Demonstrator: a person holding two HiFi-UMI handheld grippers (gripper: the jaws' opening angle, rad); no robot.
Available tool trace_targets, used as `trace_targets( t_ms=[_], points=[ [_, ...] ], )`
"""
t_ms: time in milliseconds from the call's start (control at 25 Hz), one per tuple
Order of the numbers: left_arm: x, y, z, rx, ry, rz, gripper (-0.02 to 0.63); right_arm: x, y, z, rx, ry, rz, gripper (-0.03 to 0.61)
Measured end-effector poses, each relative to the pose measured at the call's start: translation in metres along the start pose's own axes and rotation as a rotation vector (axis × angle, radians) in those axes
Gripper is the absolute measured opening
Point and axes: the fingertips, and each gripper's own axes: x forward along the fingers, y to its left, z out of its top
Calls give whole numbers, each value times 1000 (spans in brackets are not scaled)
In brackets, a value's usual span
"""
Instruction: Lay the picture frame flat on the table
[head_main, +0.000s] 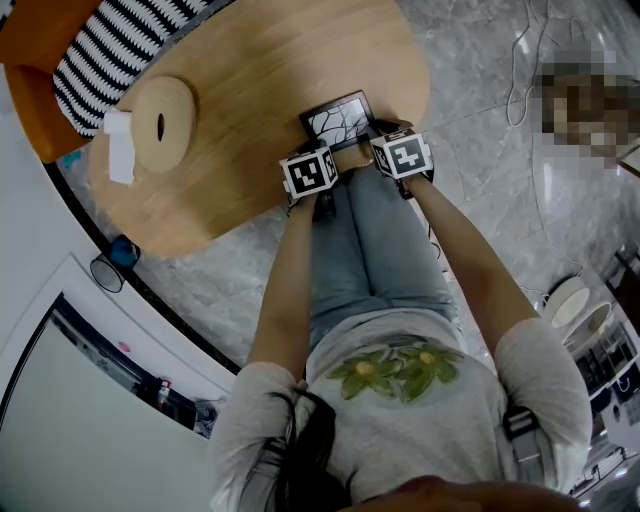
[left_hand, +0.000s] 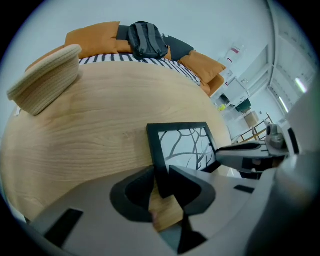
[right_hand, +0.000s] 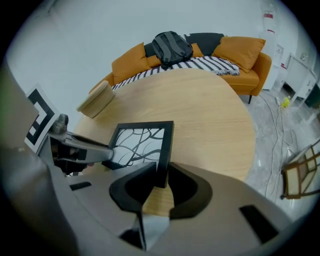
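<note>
The black picture frame with a branch drawing behind its glass lies low over the near edge of the oval wooden table. My left gripper is shut on the frame's left side bar, near its close corner. My right gripper is shut on the right side bar. Each gripper shows in the other's view, the right gripper and the left gripper, both at the frame's near end. The frames do not show whether the frame's back touches the table all along.
A round woven tissue holder with white tissue sticking out stands on the table's left part. Beyond the table is an orange sofa with a striped blanket and a dark backpack. The person's legs are under the table edge.
</note>
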Motion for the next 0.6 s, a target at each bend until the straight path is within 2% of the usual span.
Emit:
trace_targets(
  t_ms=[120, 280, 360, 600],
  points=[
    [-2, 2, 1, 4, -11, 11, 112, -1, -1, 4, -25, -9, -3, 111],
    [-4, 3, 4, 33, -27, 43, 145, -2, 0, 0, 0, 12, 27, 163],
    [-7, 1, 9, 43, -50, 36, 187, -5, 3, 2, -13, 4, 30, 164],
    [-28, -6, 24, 66, -91, 36, 202, -25, 11, 14, -42, -58, 6, 158]
  ],
)
